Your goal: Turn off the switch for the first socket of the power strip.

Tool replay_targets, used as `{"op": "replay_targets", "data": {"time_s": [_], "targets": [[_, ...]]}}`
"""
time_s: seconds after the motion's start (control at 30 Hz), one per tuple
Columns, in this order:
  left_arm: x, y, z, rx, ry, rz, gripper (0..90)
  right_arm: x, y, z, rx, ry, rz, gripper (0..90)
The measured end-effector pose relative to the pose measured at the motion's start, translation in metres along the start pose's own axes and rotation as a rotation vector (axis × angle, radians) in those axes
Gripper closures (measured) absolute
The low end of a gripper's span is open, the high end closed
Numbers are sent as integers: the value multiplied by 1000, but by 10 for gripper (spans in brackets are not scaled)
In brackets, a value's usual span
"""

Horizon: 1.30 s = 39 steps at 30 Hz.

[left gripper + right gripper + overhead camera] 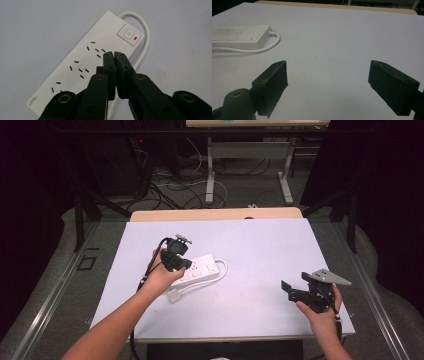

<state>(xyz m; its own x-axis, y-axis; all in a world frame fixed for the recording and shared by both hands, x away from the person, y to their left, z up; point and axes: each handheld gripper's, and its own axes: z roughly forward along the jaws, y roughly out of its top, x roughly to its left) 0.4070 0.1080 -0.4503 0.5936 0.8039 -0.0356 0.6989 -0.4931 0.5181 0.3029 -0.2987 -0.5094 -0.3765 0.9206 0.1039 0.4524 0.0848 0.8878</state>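
Your left gripper [114,53], jaws clenched empty, hovers over the white power strip [85,60]; your right gripper [328,82] stands released, well apart.

We see two black handheld grippers: the left gripper [114,53] has brass-ringed pivot holes, the right gripper [292,289] carries a grey three-cornered plate [330,277]; both forearms are sleeveless.

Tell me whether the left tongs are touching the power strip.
Cannot tell. In the left gripper view the shut left tongs overlap the power strip, but neither a gap nor contact shows plainly.
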Motion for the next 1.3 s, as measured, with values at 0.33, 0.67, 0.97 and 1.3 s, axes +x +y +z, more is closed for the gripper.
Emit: {"op": "replay_targets", "data": {"time_s": [0.33, 0.67, 0.97, 1.3], "targets": [[-3, 2, 12, 36, -2, -9, 900, -1, 0, 0, 0, 1, -4, 154], [-6, 4, 24, 53, -2, -13, 900, -1, 0, 1, 1, 9, -3, 155], [-6, 4, 36, 84, -4, -30, 900, -1, -1, 1, -2, 4, -1, 157], [-4, 6, 48, 100, -6, -47, 900, -2, -1, 1, 0, 6, 4, 158]]}}
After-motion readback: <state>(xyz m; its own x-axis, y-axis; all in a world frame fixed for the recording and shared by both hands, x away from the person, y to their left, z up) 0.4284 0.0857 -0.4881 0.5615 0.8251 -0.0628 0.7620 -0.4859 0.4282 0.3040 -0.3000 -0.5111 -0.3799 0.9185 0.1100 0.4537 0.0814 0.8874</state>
